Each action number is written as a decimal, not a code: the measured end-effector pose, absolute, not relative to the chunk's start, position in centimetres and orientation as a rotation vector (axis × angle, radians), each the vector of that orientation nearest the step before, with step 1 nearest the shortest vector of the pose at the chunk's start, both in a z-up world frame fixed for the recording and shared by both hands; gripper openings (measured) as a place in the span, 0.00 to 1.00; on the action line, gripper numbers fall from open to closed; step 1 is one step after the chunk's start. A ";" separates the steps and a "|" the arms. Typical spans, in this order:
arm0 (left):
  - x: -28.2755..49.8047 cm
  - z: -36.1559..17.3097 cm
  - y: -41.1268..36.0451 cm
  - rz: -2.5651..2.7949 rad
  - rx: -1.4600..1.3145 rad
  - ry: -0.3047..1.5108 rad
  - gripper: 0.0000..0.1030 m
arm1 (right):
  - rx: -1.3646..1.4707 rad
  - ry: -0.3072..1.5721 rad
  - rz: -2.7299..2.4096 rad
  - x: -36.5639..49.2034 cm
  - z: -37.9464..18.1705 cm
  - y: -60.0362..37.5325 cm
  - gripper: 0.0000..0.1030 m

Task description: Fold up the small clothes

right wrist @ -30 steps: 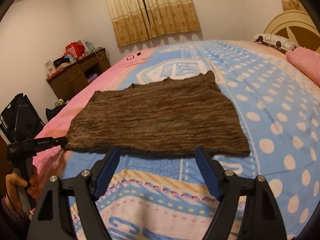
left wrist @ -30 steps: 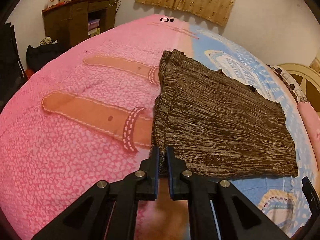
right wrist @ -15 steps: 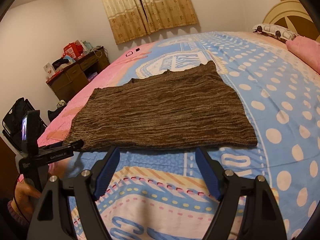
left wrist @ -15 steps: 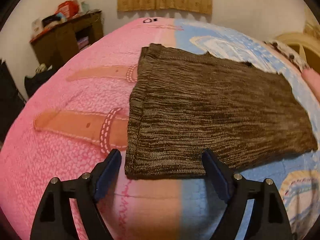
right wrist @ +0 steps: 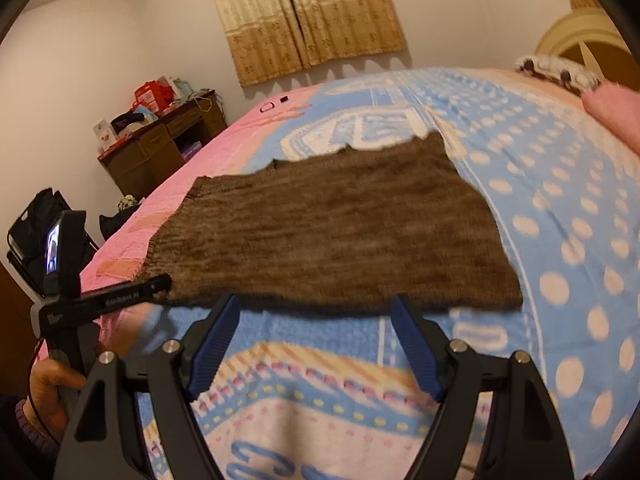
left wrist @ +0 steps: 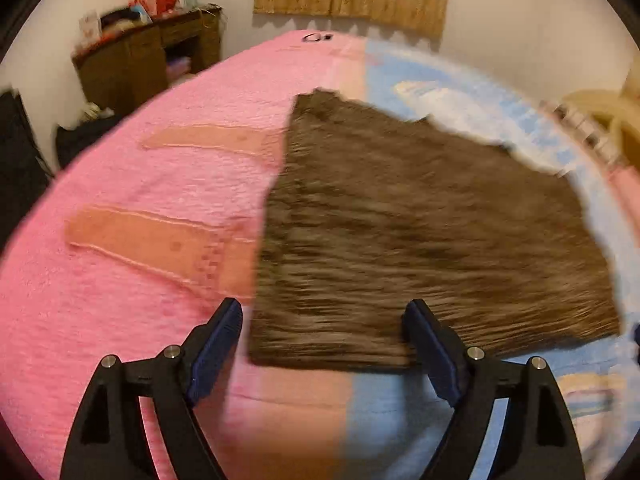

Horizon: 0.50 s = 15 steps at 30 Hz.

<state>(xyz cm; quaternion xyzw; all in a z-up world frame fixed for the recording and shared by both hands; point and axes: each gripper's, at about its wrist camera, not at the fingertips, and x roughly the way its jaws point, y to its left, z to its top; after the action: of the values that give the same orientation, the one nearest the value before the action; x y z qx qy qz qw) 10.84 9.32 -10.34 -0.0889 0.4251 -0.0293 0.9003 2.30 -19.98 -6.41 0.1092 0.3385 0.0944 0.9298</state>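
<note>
Released brown knit [left wrist: 420, 232], left hand-held gripper [left wrist: 324, 340] spread; right hand-held gripper [right wrist: 314, 332] agape, angled downward

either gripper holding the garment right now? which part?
Nothing held. Left gripper and right gripper both stand open near the brown knit garment's near edge, which lies flat on the bed.

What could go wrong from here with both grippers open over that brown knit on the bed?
1. The left gripper straddles the near corner of the brown knit with nothing pinched; closing there may grab only the top layer, or the bedspread too.
2. The right gripper hovers short of the knit's near edge, so a close now would probably miss it.
3. The knit lies on soft bedding, so a one-sided pull could drag it askew.
</note>
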 end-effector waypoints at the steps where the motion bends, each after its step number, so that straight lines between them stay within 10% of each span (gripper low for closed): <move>1: 10.9 -10.2 9.3 -0.108 -0.236 0.865 0.75 | 0.217 0.686 0.197 2.7 -6.0 -19.9 0.78; 6: 11.7 -10.8 10.9 -0.199 -0.436 0.854 0.23 | 0.180 0.668 0.283 7.2 -3.2 -17.5 0.78; 15: 9.6 -10.8 12.3 -0.187 -0.519 0.720 0.22 | 0.176 0.794 0.503 18.3 -3.4 -7.7 0.81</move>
<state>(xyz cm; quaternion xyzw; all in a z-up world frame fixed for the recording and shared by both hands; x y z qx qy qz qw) 9.63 12.32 -10.79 -0.2506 0.3480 -0.0903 0.8989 18.28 -7.71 -3.41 0.0847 0.3821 0.2422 0.8878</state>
